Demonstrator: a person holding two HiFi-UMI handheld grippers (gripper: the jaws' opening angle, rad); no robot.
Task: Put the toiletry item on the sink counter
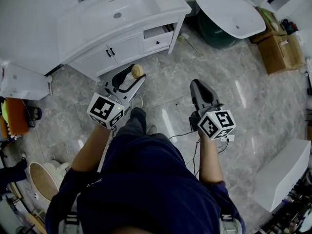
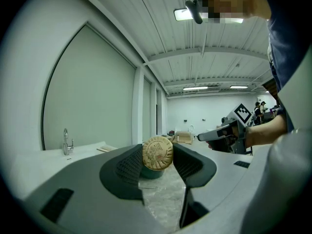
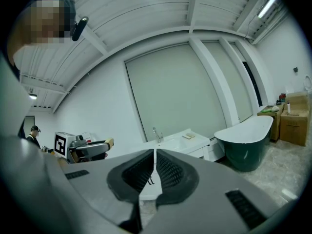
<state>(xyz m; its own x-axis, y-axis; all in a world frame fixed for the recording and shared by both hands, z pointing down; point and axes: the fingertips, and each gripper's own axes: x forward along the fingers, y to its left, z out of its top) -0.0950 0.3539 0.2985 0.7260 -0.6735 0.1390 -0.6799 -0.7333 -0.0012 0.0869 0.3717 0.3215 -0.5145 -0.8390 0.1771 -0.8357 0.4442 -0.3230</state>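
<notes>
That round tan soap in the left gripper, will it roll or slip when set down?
The soap looks like a stiff embossed disc, unlikely to squash. Held by its rim in the left gripper, it may roll if released on edge; laid flat on the sink counter it should stay.

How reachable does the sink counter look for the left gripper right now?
Probably reachable, yes: the left gripper, holding the round soap, hangs just before the cabinet, and nothing stands between it and the sink counter above.
</notes>
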